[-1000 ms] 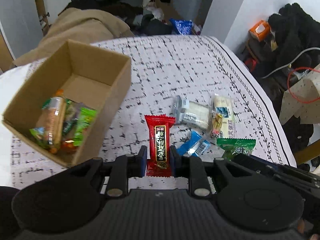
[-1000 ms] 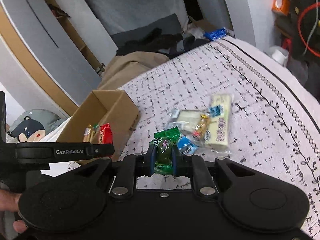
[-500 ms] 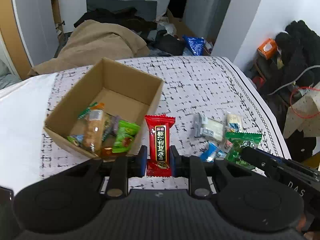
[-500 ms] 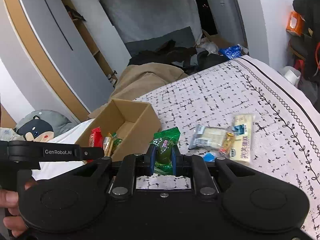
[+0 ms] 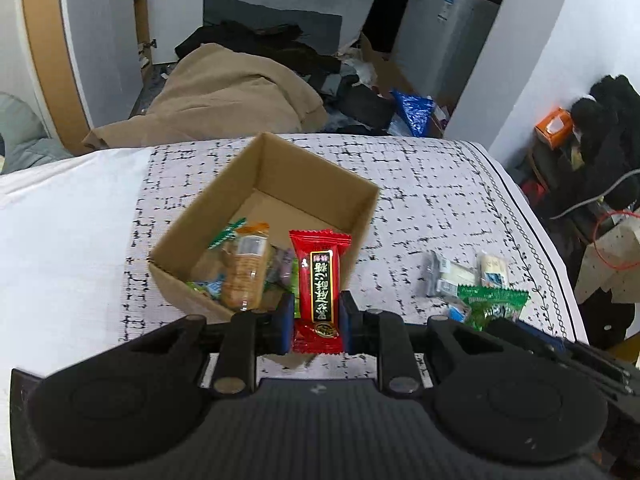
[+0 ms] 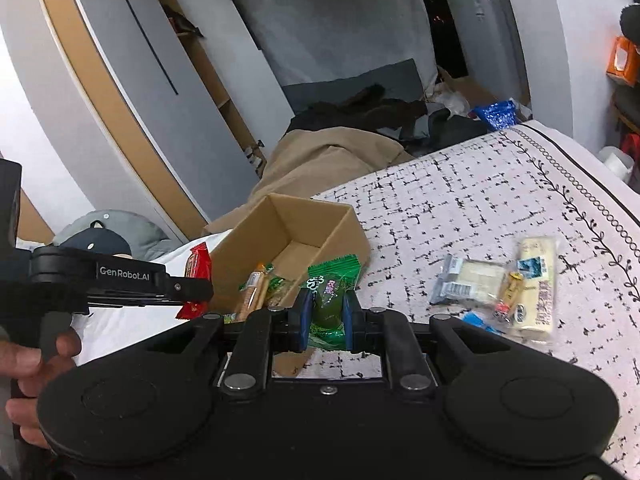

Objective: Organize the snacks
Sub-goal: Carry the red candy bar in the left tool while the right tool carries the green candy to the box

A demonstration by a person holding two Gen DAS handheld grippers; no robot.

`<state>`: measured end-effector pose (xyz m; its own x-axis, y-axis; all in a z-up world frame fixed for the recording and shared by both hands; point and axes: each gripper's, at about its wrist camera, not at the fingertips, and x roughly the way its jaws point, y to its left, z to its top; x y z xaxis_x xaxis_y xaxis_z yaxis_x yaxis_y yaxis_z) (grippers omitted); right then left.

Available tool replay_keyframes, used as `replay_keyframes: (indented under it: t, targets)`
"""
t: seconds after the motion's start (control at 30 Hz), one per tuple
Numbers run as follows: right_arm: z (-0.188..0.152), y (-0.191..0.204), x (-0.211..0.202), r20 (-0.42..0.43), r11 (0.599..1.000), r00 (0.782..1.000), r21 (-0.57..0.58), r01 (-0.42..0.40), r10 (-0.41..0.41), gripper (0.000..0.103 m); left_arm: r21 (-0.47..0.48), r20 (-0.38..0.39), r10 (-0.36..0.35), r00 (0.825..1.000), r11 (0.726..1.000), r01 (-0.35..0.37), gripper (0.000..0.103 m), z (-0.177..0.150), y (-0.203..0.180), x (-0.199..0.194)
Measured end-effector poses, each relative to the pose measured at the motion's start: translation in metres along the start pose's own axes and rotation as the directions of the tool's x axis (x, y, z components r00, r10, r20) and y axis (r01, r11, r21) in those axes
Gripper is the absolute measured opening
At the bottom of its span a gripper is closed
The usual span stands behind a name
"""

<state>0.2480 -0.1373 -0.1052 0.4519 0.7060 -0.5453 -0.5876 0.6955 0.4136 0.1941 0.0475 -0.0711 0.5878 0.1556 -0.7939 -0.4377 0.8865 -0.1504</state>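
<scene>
Standing open on the patterned surface [image 5: 420, 184], the cardboard box [image 5: 264, 184] is seen to hold a biscuit pack [image 5: 244, 272] and other wrapped snacks at its near end. A red candy packet [image 5: 320, 284] is clenched in the left claw [image 5: 317, 316] over the box's near corner, and a green candy packet [image 6: 330, 300] in the right claw [image 6: 326, 320] beside the box. Loose snack packets [image 6: 496, 284] are left lying to the right of the box, well apart from it.

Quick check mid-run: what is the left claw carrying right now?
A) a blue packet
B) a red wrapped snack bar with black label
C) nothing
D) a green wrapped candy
B: the left claw is shut on the red wrapped snack bar with black label, beside the open brown cardboard box.
</scene>
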Motion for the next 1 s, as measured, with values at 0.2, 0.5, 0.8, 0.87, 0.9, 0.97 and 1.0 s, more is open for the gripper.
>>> replay_keyframes:
  t: [0.2, 0.5, 0.8, 0.87, 0.9, 0.97, 1.0]
  targets:
    - [0.002, 0.010, 0.011, 0.016, 1.000, 1.000, -0.007, -0.007, 0.007, 0.016, -0.016, 0.005, 0.004, 1.000, 1.000, -0.004, 0.022, 0.007, 0.016, 0.007]
    - [0.010, 0.022, 0.037, 0.030, 1.000, 0.999, -0.007, -0.018, 0.018, 0.016, -0.020, -0.014, 0.002, 1.000, 1.000, -0.002, 0.022, 0.015, 0.033, 0.029]
    - [0.019, 0.036, 0.060, 0.044, 0.999, 0.998, -0.023, -0.035, 0.036, 0.016, -0.038, -0.044, 0.008, 0.999, 0.999, -0.010, 0.022, 0.029, 0.060, 0.050]
    - [0.020, 0.040, 0.065, 0.042, 0.999, 0.998, -0.026, -0.039, 0.040, 0.016, -0.040, -0.054, 0.006, 0.999, 0.999, -0.008, 0.022, 0.032, 0.065, 0.057]
    - [0.021, 0.041, 0.067, 0.040, 0.999, 0.998, -0.028, -0.038, 0.040, 0.016, -0.042, -0.061, 0.004, 0.998, 0.999, -0.007, 0.022, 0.033, 0.066, 0.060]
    - [0.021, 0.045, 0.072, 0.035, 0.999, 0.999, -0.030, -0.041, 0.042, 0.016, -0.043, -0.072, -0.001, 0.997, 0.999, -0.002, 0.022, 0.036, 0.069, 0.065]
    - [0.021, 0.047, 0.074, 0.037, 0.998, 0.998, -0.036, -0.041, 0.043, 0.016, -0.042, -0.075, -0.004, 0.997, 0.999, 0.001, 0.022, 0.037, 0.070, 0.067]
